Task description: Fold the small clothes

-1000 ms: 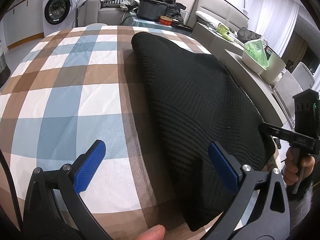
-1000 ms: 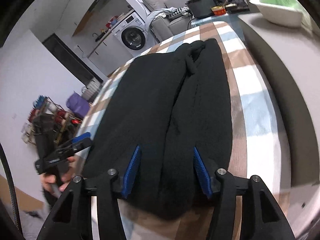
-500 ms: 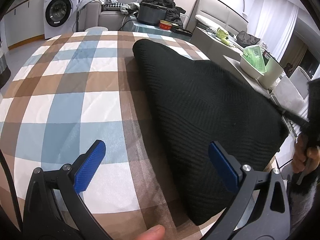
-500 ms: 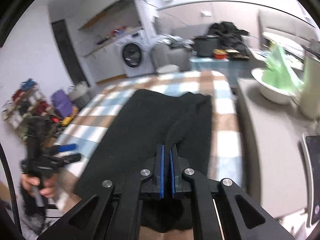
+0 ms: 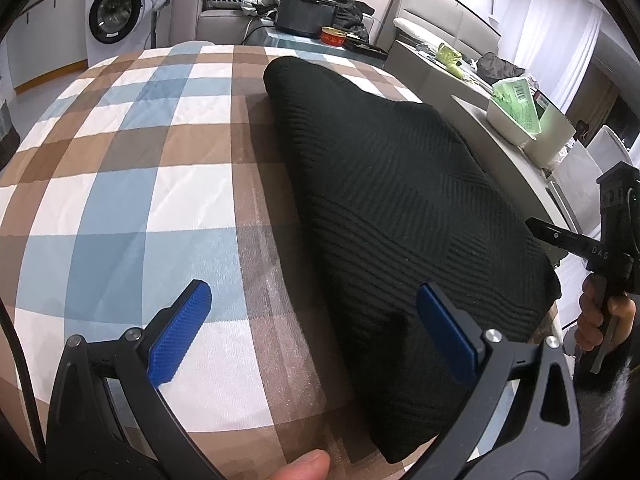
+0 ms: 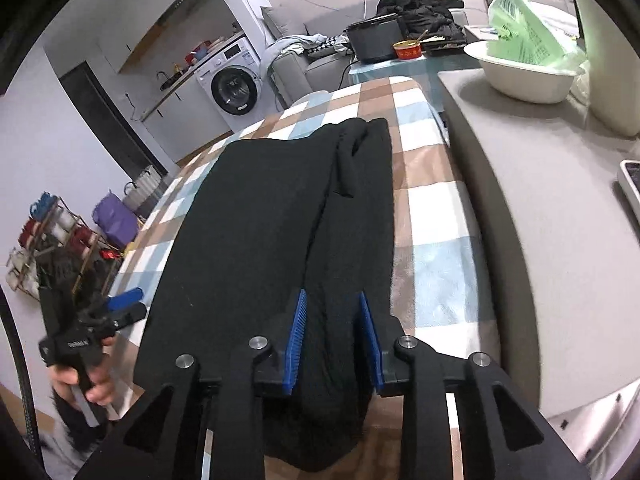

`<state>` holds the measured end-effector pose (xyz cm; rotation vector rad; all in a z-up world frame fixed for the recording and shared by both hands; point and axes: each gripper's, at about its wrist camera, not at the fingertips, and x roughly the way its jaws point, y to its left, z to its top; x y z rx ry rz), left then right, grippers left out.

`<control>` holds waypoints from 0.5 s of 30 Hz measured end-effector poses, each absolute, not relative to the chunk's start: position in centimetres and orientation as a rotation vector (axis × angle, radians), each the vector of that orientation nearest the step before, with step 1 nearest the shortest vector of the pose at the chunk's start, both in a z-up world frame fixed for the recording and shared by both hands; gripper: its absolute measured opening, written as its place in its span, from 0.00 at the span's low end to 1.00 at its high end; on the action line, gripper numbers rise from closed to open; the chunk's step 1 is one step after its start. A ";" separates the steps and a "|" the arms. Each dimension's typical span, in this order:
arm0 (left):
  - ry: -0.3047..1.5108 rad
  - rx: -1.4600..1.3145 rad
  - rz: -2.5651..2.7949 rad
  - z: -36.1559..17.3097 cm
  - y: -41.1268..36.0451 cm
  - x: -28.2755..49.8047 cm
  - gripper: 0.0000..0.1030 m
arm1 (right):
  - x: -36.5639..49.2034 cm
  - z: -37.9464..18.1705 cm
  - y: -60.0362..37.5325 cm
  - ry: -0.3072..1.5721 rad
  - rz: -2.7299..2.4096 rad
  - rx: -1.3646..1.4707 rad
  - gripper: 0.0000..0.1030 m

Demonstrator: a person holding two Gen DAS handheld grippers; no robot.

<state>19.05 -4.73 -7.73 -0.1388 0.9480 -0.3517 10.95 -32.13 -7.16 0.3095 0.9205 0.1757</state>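
A black ribbed knit garment (image 5: 400, 208) lies folded lengthwise on the checked tablecloth (image 5: 132, 184). My left gripper (image 5: 316, 332) is open, low over the table's near edge, its right finger over the garment's near corner. In the right wrist view the garment (image 6: 256, 240) stretches away, with a folded sleeve strip (image 6: 360, 208) along its right side. My right gripper (image 6: 334, 340) is open, its blue pads (image 6: 296, 340) straddling the strip's near end without pinching it. The other gripper shows in the right wrist view (image 6: 96, 324), held at the table's left edge.
A grey counter (image 6: 540, 216) runs along the table's right side, with a white bowl holding a green bag (image 6: 524, 60). A washing machine (image 6: 232, 88), a sofa, a dark pot (image 6: 374, 40) and a red tin stand beyond the table. A rack (image 6: 44, 240) stands at left.
My right gripper was open over the sleeve strip, shut and lifted half a second ago, and is now open again, low over the strip's near end. My left gripper has barely moved.
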 end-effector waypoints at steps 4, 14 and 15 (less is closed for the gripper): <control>0.959 -0.133 -0.353 -8.2 -4.8 19.1 0.99 | 11.1 -8.2 -30.9 0.948 0.166 0.255 0.16; 0.956 -0.141 -0.344 -8.3 -4.4 19.3 0.99 | 11.3 -8.0 -30.8 0.965 0.117 0.190 0.08; 0.956 -0.139 -0.344 -8.2 -4.3 19.3 0.99 | 11.2 -7.5 -30.8 0.948 0.117 0.194 0.13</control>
